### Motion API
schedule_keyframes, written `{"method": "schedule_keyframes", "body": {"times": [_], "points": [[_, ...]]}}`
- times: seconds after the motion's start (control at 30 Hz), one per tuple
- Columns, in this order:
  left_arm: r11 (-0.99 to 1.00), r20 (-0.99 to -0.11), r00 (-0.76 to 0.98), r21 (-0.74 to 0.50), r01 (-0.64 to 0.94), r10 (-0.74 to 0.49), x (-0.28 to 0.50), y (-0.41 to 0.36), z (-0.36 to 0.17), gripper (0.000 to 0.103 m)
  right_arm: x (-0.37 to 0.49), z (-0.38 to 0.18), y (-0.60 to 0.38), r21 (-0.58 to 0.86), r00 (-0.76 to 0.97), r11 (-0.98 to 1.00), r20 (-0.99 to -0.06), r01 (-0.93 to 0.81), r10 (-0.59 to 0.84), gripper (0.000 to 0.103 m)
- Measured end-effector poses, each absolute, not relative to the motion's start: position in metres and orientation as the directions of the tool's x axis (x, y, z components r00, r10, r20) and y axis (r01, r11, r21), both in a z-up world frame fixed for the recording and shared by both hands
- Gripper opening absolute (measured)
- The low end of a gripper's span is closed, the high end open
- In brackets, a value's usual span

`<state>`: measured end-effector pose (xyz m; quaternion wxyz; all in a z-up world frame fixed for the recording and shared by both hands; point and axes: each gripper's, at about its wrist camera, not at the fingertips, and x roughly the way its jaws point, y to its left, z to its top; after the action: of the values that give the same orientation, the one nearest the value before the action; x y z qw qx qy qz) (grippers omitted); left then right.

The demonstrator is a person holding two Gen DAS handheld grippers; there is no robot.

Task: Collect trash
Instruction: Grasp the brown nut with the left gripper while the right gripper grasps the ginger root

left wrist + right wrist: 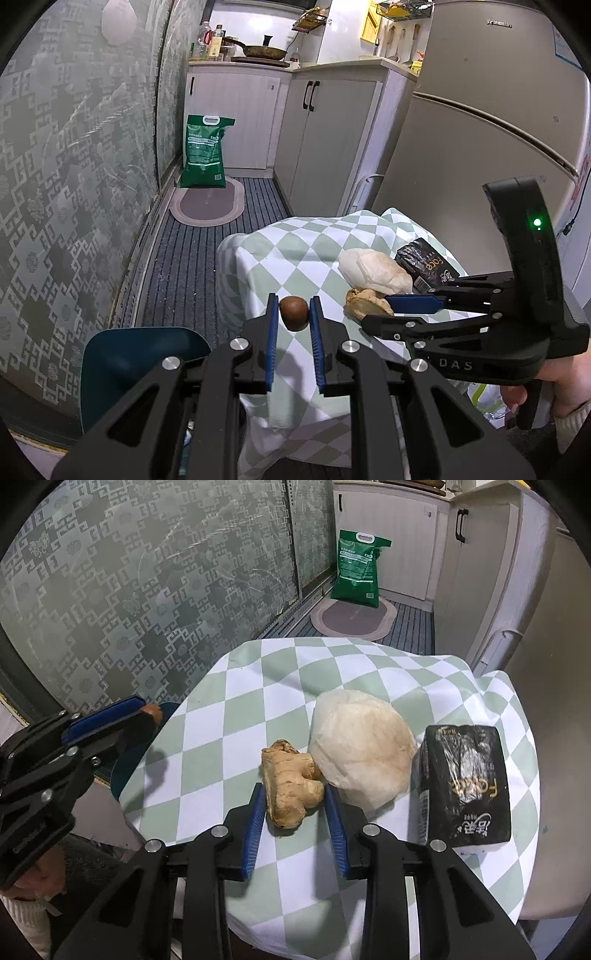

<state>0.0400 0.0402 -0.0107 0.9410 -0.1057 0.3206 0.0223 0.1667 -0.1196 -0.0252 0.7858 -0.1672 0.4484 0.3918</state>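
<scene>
- Brown round nut-like piece [293, 313], count one: between the pads of the left gripper [293, 314], seemingly pinched, at the table's left edge above the teal bin [122, 354].
- Ginger piece [291, 784], one: between the right gripper [295, 797] pads; whether they touch it I cannot tell.
- White crumpled wad [360, 746], one; black packet [467, 782], one: both untouched on the checked tablecloth [236, 686].
- Progress: early, judging by four pieces uncollected.
</scene>
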Motion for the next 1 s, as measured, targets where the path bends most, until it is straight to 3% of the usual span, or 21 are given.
{"method": "schedule_keyframes", "body": {"times": [1.0], "points": [[0.943,-0.647,0.754,-0.167,-0.288,0.115,0.0,0.115,-0.016,0.018,0.128,0.018,-0.043,0.113,0.232,0.497,-0.782,-0.86,0.578,0.032]]}}
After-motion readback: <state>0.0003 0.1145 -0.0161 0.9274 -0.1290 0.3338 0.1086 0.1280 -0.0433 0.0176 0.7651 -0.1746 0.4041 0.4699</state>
